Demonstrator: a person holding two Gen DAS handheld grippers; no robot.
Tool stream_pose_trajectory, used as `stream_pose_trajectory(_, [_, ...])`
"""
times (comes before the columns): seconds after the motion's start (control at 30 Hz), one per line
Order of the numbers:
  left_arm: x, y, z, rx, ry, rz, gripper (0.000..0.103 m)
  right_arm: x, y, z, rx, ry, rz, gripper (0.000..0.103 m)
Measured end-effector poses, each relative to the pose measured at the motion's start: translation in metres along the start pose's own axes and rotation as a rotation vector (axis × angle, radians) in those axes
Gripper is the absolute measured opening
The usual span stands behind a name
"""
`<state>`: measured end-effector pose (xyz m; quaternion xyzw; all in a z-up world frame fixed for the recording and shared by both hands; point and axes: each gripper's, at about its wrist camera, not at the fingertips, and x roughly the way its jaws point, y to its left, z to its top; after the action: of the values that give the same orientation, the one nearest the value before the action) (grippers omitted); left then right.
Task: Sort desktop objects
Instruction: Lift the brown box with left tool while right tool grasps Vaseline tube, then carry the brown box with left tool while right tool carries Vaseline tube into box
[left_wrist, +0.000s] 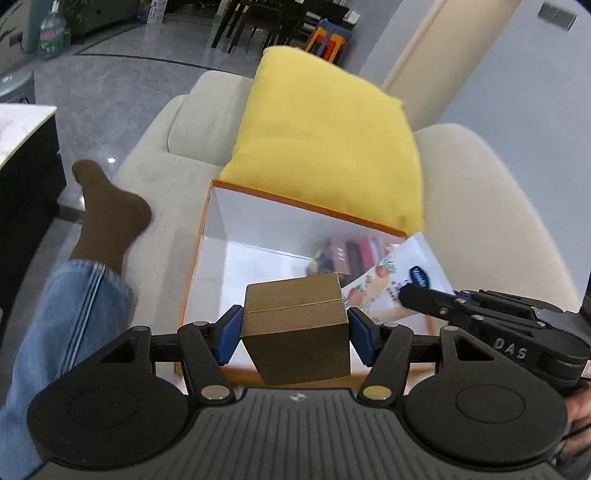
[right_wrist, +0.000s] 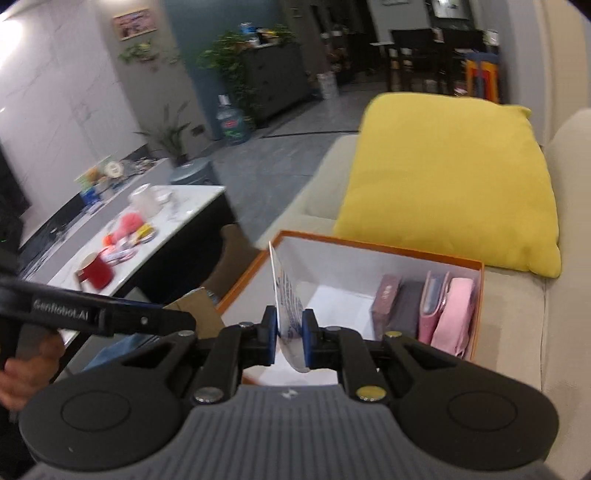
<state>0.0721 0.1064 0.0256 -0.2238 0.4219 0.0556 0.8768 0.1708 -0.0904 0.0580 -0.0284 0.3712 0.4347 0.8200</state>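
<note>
My left gripper (left_wrist: 293, 332) is shut on a brown cardboard box (left_wrist: 295, 328), held tilted above the near edge of an orange-rimmed white storage box (left_wrist: 221, 210) on the sofa. My right gripper (right_wrist: 290, 332) is shut on a flat white packet (right_wrist: 284, 295), seen edge-on above the storage box (right_wrist: 369, 247). In the left wrist view that white packet (left_wrist: 399, 273), with fruit pictures and a blue logo, sits in the right gripper (left_wrist: 406, 295) at the right. Several slim boxes and a pink pouch (right_wrist: 452, 317) stand in the storage box's right end.
A yellow cushion (left_wrist: 321, 136) leans on the beige sofa (left_wrist: 480, 206) behind the storage box. A person's leg in jeans and a brown sock (left_wrist: 107, 214) lies at the left. A marble-topped table (right_wrist: 192, 195) holds a red mug (right_wrist: 98, 273) and small items.
</note>
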Motion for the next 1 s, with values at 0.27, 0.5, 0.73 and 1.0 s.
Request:
stream_pose_trajectory(0.27, [0.1,0.001,0.029,0.089,0.056,0.019,0.07,0.095,-0.023,0.004,-0.005,0.095,-0.125,0.014])
stream_pose_trajectory(0.5, [0.14,0.003,0.031,0.243,0.054,0.018,0.07,0.125,-0.036,0.014,0.031,0.1,-0.175,0.014])
stream_pose_trajectory(0.73, [0.156,-0.001,0.029,0.417,0.062,0.045,0.07,0.135,-0.044,0.009,0.021,0.111,-0.159,0.015])
stream_pose_trajectory(1.0, [0.173,-0.019,0.014,0.644,0.08,0.048,0.07,0.132,-0.042,0.011,-0.011,0.107,-0.14,0.015])
